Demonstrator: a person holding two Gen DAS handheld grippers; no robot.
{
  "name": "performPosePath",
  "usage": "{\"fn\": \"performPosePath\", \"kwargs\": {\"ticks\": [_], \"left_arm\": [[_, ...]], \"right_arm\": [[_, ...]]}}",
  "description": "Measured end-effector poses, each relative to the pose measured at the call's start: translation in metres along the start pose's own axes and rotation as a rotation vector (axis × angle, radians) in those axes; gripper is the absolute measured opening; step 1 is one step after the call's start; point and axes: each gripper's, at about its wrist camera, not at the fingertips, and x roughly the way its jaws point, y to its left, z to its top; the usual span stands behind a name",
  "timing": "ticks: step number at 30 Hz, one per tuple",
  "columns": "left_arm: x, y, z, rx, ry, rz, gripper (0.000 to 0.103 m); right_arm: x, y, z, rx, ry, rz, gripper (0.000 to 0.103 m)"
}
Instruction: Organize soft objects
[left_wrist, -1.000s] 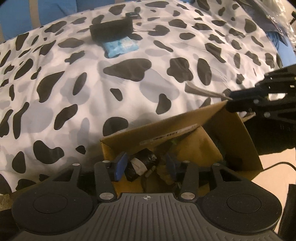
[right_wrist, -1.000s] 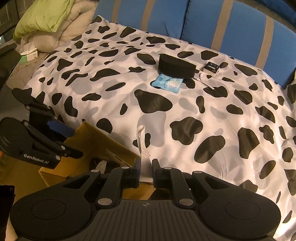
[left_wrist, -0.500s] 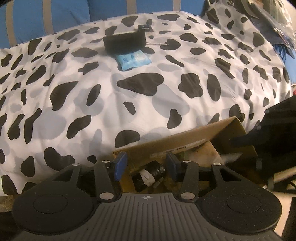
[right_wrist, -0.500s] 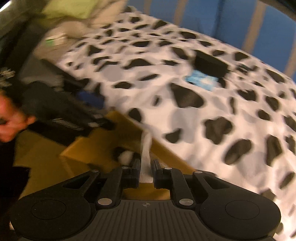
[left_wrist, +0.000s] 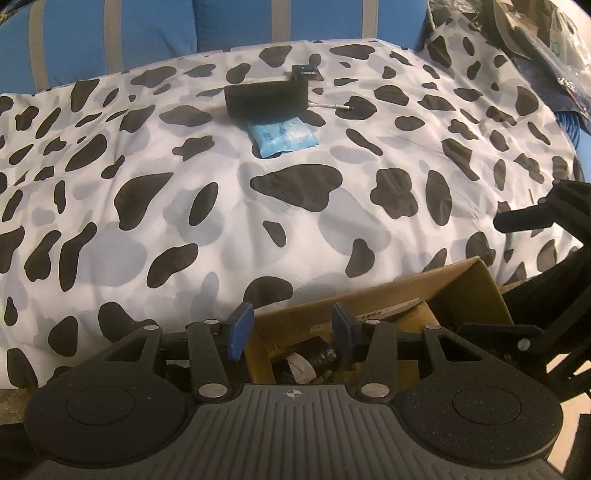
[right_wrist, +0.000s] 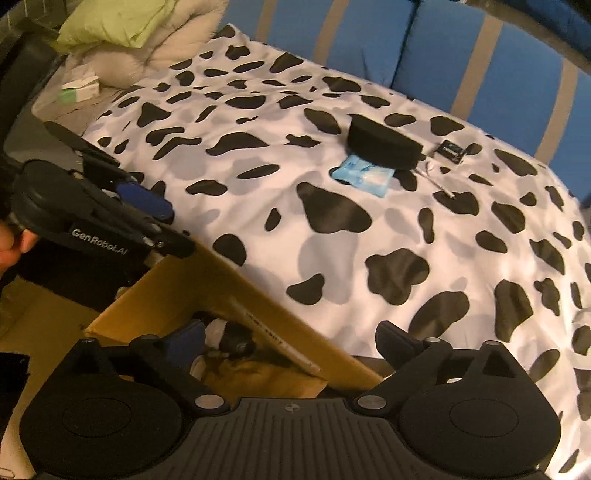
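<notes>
R gripper jaws have just been opening, now spread wide w/ nothing between, above the open brown cardboard box at the bed edge. L gripper half-spread, nothing pinched, over the same box. Next soft item is probably the light-blue soft plastic tissue pack on the cow-print duvet: approx 1 o'clock from R gripper, 12 o'clock from L, well apart from both. Long axis runs 10-to-4 in R view. Neither clearly nearer.
</notes>
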Motion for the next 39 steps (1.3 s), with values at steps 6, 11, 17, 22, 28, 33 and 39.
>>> {"fn": "performPosePath", "kwargs": {"ticks": [6,11,17,22,28,33,39], "left_arm": [[0.003,-0.004,0.003,0.019,0.002,0.001,0.046],[0.004,-0.005,0.008,0.006,-0.011,-0.003,0.046],[0.003,-0.012,0.011,0.019,-0.029,-0.005,0.046],[0.004,-0.016,0.018,0.031,-0.044,-0.011,0.046],[0.005,-0.020,0.029,0.057,-0.087,-0.043,0.046],[0.013,-0.018,0.038,0.053,-0.097,-0.043,0.046],[0.021,-0.008,0.049,0.026,-0.107,-0.052,0.046]], "right_arm": [[0.002,-0.005,0.003,0.017,-0.015,-0.031,0.099],[0.001,-0.016,0.005,0.052,-0.029,-0.070,0.099],[-0.007,-0.037,0.001,0.123,-0.061,-0.122,0.103],[-0.008,-0.057,0.000,0.177,-0.076,-0.167,0.103],[-0.009,-0.084,0.001,0.255,-0.101,-0.211,0.103],[-0.007,-0.101,0.006,0.293,-0.118,-0.234,0.103],[-0.004,-0.112,0.013,0.299,-0.128,-0.251,0.103]]}}
